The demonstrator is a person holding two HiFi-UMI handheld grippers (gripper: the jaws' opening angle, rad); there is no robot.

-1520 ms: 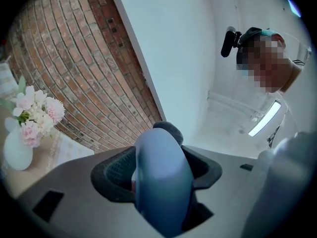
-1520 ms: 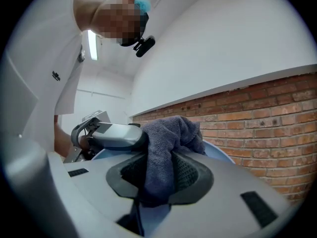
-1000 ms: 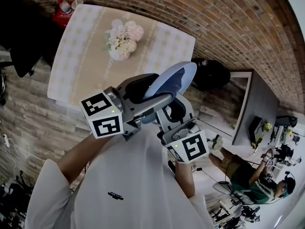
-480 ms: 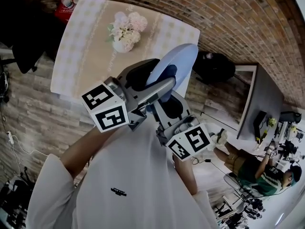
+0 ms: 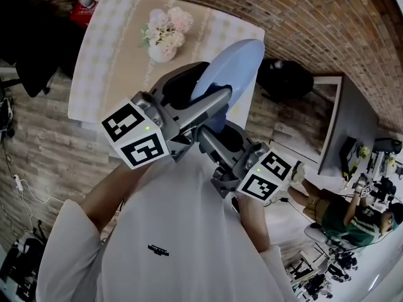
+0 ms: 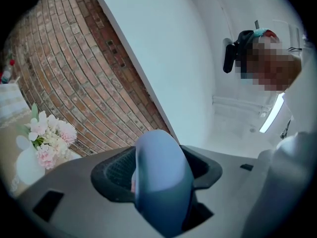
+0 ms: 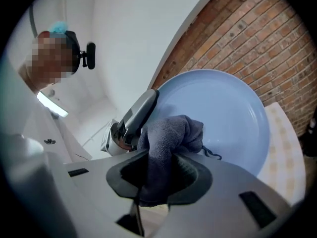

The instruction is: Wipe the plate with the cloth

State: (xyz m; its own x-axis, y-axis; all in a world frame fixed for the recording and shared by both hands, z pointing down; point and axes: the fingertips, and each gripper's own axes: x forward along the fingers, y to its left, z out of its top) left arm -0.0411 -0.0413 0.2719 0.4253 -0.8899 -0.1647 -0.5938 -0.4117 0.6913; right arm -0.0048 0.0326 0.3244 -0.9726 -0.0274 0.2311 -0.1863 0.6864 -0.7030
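A pale blue plate (image 5: 230, 71) is held up on edge in front of my chest, well above the table. My left gripper (image 5: 204, 109) is shut on the plate's rim (image 6: 159, 180); in the left gripper view the plate fills the space between the jaws. My right gripper (image 5: 217, 134) is shut on a bunched grey cloth (image 7: 166, 143). In the right gripper view the cloth presses against the plate's face (image 7: 225, 113), with the left gripper's finger (image 7: 136, 115) just left of it. From the head view the cloth is mostly hidden behind the grippers.
Below stands a checked table (image 5: 107, 55) with a white vase of pink flowers (image 5: 165, 33). A red pack and bottle (image 5: 85, 5) sit at its far corner. A brick wall (image 5: 302, 24) runs behind, with a black bag (image 5: 286, 77) at its foot. Another person (image 5: 337, 222) sits at right.
The right gripper has swung to the right and turned, carrying the cloth over the plate's face. The plate and left gripper have shifted slightly upward in view.
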